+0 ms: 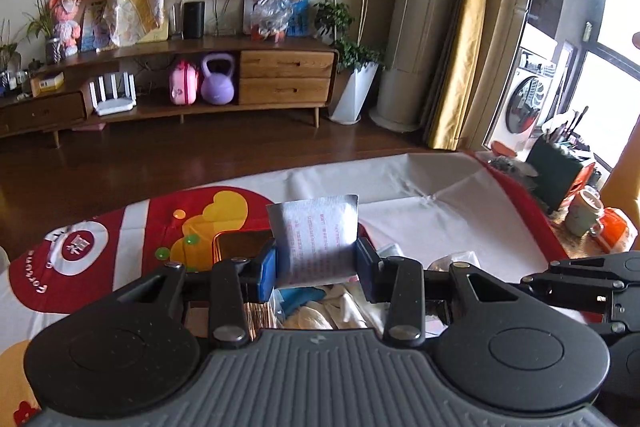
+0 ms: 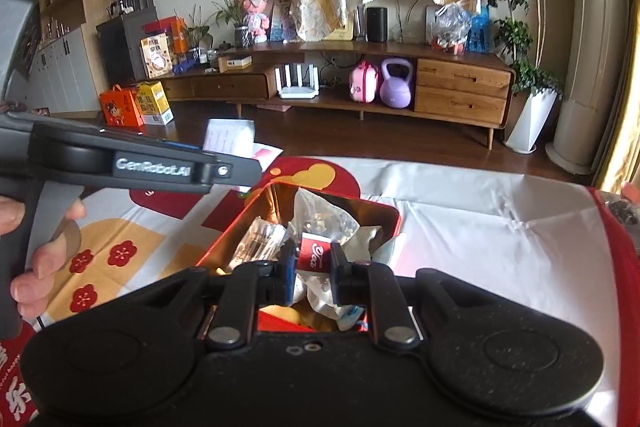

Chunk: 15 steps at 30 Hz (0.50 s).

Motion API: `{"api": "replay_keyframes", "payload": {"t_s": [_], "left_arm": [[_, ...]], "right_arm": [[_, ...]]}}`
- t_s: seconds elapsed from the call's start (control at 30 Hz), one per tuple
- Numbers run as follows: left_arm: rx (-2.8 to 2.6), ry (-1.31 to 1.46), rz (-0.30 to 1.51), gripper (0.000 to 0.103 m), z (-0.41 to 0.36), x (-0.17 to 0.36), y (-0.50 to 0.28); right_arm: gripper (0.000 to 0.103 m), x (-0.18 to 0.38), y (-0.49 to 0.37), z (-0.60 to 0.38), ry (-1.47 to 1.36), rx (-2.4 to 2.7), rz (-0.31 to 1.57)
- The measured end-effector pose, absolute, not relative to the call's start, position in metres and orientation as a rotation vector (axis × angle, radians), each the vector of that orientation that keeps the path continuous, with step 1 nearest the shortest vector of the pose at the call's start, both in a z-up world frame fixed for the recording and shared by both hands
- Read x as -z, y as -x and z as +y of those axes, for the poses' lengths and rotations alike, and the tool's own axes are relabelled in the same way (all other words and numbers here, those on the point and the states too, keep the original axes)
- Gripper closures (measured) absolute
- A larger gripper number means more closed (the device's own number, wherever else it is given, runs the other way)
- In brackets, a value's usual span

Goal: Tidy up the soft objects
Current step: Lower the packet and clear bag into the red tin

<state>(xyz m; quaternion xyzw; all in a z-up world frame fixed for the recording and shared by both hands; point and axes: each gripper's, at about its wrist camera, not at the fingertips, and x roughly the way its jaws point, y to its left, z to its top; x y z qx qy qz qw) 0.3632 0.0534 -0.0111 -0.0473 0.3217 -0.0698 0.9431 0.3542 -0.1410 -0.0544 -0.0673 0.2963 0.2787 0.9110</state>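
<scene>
Blue pads of your left gripper [image 1: 316,263] pinch a silvery sachet [image 1: 314,235] upright at frame centre. Your right gripper [image 2: 314,263] clamps a small red packet [image 2: 315,255], both above the red tin [image 2: 384,213] of wrappers on the festive cloth [image 2: 480,203].

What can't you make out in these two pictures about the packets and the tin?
- Left wrist view: the tin is mostly hidden behind the left claw and its white packet.
- Left wrist view: the packet's red print is too small to read.
- Right wrist view: the red packet in the right claw shows only its top.
- Right wrist view: the tin's near side is cut off by the claw body.
</scene>
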Motion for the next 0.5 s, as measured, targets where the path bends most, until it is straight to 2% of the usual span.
{"api": "replay_keyframes", "payload": {"t_s": [0.5], "left_arm": [[0.097, 0.106, 0.763, 0.063, 0.060, 0.077, -0.433]], "right_arm": [[0.088, 0.104, -0.417, -0.108, 0.149, -0.548, 0.673]]}}
